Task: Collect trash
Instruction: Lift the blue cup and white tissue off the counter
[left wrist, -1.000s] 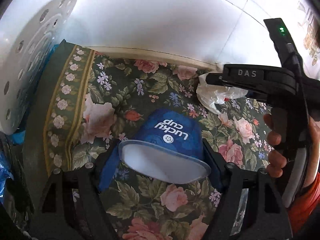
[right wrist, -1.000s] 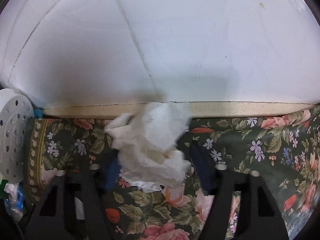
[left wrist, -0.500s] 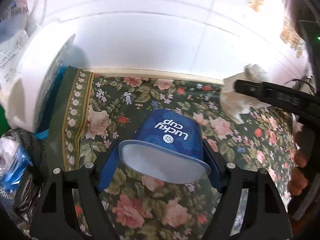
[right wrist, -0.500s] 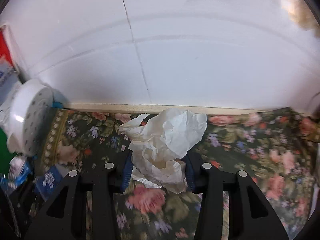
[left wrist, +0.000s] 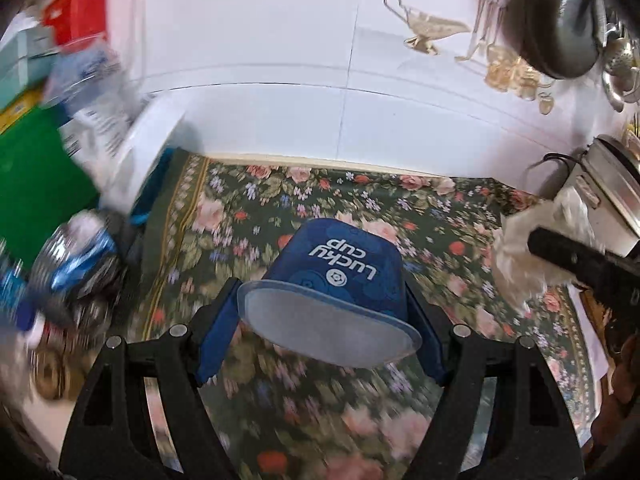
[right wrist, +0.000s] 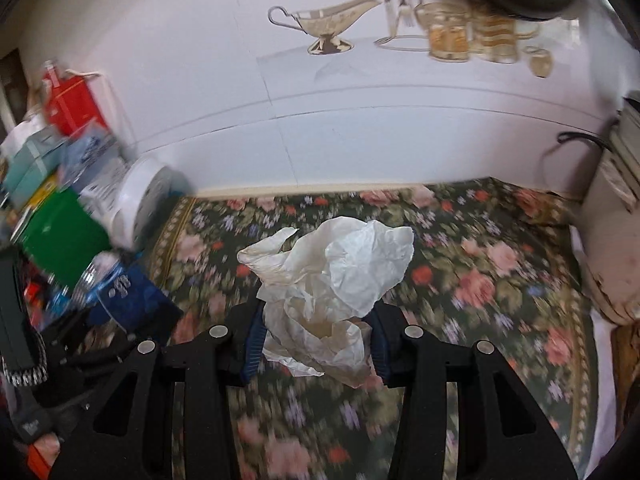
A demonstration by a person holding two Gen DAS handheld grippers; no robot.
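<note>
I've got the left gripper clamped across the blue cup, which lies tipped on its side between the pads, clear lid facing the camera, held above the floral cloth. The right gripper is pinched narrow on the crumpled paper; its jaws have just been closing, with the wad between them, and most of the paper billows out ahead of the pads. That loose bulk worries me most: the pads only catch the lower folds, so a quick swing could let the wad slide out or tear free and drop back onto the cloth. The cup is gripped on its sloping wall, so it could squirt forward if I squeeze harder, or the lid could pop and spill whatever is left inside. I can't see any bin from either view. The clutter at the left edge sits near my left gripper, and a careless sweep could knock it over.
</note>
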